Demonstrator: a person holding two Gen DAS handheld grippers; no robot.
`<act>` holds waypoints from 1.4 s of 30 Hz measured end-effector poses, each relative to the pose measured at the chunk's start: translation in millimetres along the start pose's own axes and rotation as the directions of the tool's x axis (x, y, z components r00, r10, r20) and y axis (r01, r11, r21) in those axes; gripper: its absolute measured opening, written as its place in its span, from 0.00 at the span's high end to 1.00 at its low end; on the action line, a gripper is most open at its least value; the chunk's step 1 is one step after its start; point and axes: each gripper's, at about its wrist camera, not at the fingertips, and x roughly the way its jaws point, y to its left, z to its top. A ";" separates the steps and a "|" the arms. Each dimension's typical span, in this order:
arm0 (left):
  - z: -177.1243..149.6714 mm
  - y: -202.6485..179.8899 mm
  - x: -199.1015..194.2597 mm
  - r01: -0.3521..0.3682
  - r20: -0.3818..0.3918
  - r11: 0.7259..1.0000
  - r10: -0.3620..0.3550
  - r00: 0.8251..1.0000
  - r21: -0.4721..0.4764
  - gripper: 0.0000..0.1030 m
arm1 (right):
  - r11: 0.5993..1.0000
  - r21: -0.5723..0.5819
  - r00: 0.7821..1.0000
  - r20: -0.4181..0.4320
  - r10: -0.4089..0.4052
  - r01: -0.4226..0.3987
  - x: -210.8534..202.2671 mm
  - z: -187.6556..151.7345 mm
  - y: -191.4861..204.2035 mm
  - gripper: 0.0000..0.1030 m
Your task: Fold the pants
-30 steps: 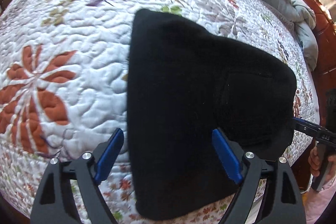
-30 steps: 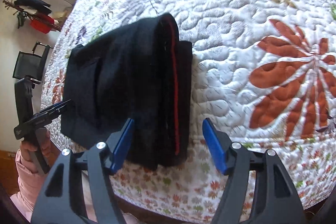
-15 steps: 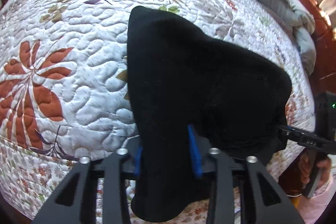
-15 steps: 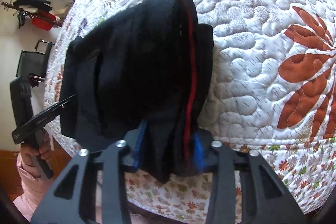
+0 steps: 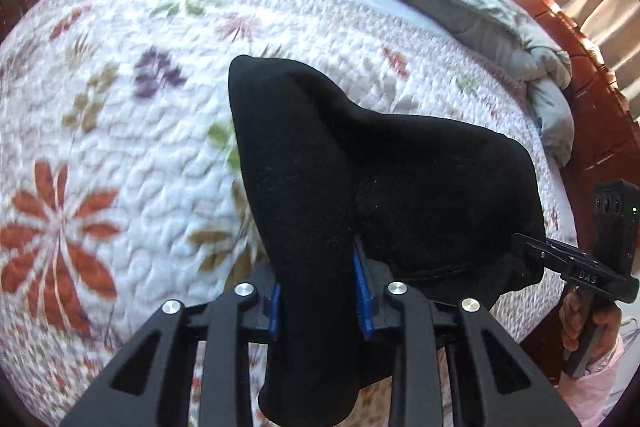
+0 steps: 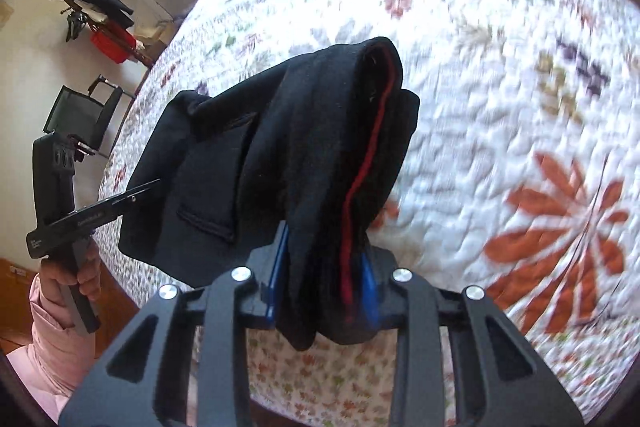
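Two tongs (image 5: 320, 301) — one pants (image 5: 400, 187), one quilt (image 5: 120, 107).

Bright daylight, motion blur, fisheye warp

Matt black knit cloth is seen in the pants (image 5: 360, 187); puckered, stitched cotton shows on the quilt (image 5: 140, 147); glossy wood on the headboard (image 5: 600, 115).

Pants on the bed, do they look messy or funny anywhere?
A bit. The black pants bunch up unevenly between the left gripper and right gripper, both clamped on their near edge. One layer with a red stripe humps above the rest. Nothing looks torn.
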 end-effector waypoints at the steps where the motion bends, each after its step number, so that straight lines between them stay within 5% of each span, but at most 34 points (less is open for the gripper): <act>1: 9.9 -4.3 1.4 0.005 0.013 1.000 -0.004 1.000 -0.001 0.73 | 1.000 -0.003 1.000 0.015 -0.007 0.007 -2.8 8.3 -3.5 0.71; 7: 61.4 -11.9 18.5 0.003 0.065 1.000 -0.004 0.998 0.008 0.72 | 1.000 0.004 0.997 0.073 -0.022 0.021 7.2 68.9 -25.7 0.71; 12: 80.8 0.1 60.3 -0.025 0.014 1.000 0.024 1.000 0.011 0.72 | 0.998 0.070 1.000 0.000 -0.009 0.009 58.1 83.4 -56.2 0.71; 16: 68.8 15.6 99.2 -0.081 -0.041 0.996 0.082 0.996 0.024 0.65 | 0.993 0.122 1.000 -0.027 -0.006 0.009 86.2 71.4 -75.9 0.68; 28: 55.3 16.0 109.4 -0.137 0.013 0.989 0.137 0.990 0.046 0.52 | 0.980 0.195 0.999 0.005 0.032 -0.032 95.0 53.6 -95.6 0.54; 34: 42.7 -0.3 85.5 -0.276 0.067 0.955 0.270 0.961 0.111 0.37 | 0.977 0.194 0.995 0.031 -0.097 0.089 62.7 50.5 -73.7 0.36; 42: -2.3 -2.4 50.3 -0.283 0.062 0.956 0.279 0.958 0.077 0.30 | 0.977 0.137 0.982 0.075 -0.172 0.160 28.9 15.4 -32.0 0.22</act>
